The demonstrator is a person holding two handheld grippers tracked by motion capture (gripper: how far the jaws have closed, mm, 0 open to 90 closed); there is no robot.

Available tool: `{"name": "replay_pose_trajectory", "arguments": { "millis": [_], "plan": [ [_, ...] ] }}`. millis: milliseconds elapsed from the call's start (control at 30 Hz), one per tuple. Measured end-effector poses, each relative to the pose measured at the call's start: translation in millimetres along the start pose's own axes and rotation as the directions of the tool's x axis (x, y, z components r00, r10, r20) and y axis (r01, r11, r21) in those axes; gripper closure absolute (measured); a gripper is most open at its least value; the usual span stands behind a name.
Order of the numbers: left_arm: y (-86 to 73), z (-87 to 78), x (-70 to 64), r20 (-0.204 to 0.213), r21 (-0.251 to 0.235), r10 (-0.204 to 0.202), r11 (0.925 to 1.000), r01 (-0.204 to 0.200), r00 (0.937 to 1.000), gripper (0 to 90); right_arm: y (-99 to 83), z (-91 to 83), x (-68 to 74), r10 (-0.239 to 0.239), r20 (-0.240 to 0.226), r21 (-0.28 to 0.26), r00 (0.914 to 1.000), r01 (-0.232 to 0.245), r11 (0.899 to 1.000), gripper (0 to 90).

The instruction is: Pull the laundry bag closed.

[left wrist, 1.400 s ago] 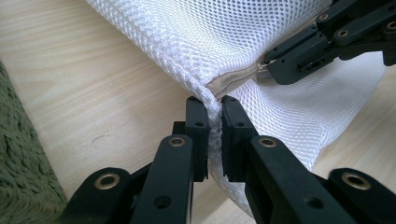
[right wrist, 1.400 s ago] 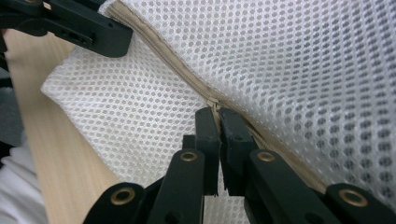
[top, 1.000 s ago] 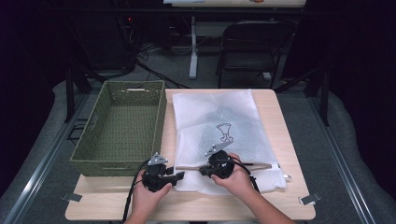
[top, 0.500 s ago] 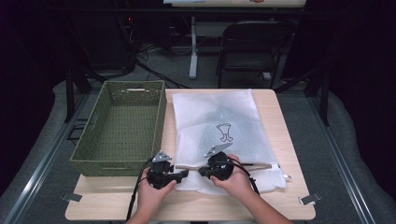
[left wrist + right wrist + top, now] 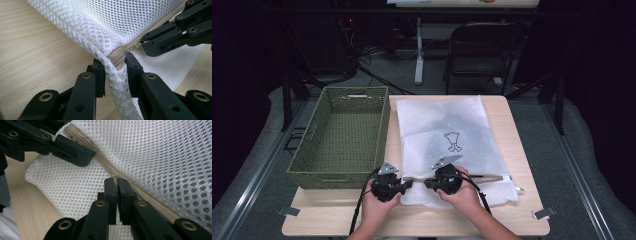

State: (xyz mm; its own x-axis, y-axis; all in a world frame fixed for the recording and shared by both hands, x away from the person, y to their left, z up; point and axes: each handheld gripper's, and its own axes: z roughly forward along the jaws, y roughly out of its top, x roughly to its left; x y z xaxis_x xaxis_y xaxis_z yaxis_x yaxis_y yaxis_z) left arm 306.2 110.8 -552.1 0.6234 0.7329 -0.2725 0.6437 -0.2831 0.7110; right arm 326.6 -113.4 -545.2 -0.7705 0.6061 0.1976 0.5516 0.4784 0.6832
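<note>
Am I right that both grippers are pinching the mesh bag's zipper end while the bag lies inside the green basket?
Not quite. The left gripper clamps the zipper end and the right gripper pinches the zipper beside it, but the mesh bag lies on the table, next to the green basket, not in it. The high view shows this.

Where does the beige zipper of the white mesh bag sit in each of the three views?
High view: the zipper runs along the mesh bag near its front edge, right of the right gripper.
Left gripper view: its end is at centre, pinched between the left gripper jaws.
Right gripper view: it runs diagonally from upper left to lower right.
Shared landmark: the wooden table.
</note>
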Motion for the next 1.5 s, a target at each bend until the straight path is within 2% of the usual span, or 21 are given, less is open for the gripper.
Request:
{"name": "replay_pose_trajectory", "arguments": {
  "millis": [400,833,1100,1267,1500],
  "plan": [
    [0.0,0.7,-1.5,0.008,0.006,-0.008,1.0,0.007,0.9999,81.5,-0.8,0.0,-0.6,0.014,-0.001,-0.008,0.9999,-0.014,1.0,86.8],
    [0.1,-0.3,-3.3,0.009,0.006,0.002,1.0,-0.002,1.0,82.4,-0.4,0.1,-1.4,0.037,-0.003,-0.026,0.9993,-0.037,0.999,86.7],
    [0.7,-0.5,-5.0,0.01,0.006,-0.002,1.0,0.002,1.0,82.4,0.6,-1.2,-3.3,0.067,-0.014,-0.045,0.9977,-0.067,0.997,85.7],
    [1.0,-1.1,-5.8,0.014,0.004,-0.002,1.0,0.002,0.9999,82.4,1.1,-1.0,-4.4,0.106,-0.022,-0.05,0.9941,-0.107,0.993,85.7],
    [1.5,-2.1,-5.5,0.012,0.007,0.003,1.0,-0.003,0.9999,82.4,1.4,-1.6,-4.4,0.113,-0.019,-0.045,0.9934,-0.114,0.992,86.9]
  ]
}}
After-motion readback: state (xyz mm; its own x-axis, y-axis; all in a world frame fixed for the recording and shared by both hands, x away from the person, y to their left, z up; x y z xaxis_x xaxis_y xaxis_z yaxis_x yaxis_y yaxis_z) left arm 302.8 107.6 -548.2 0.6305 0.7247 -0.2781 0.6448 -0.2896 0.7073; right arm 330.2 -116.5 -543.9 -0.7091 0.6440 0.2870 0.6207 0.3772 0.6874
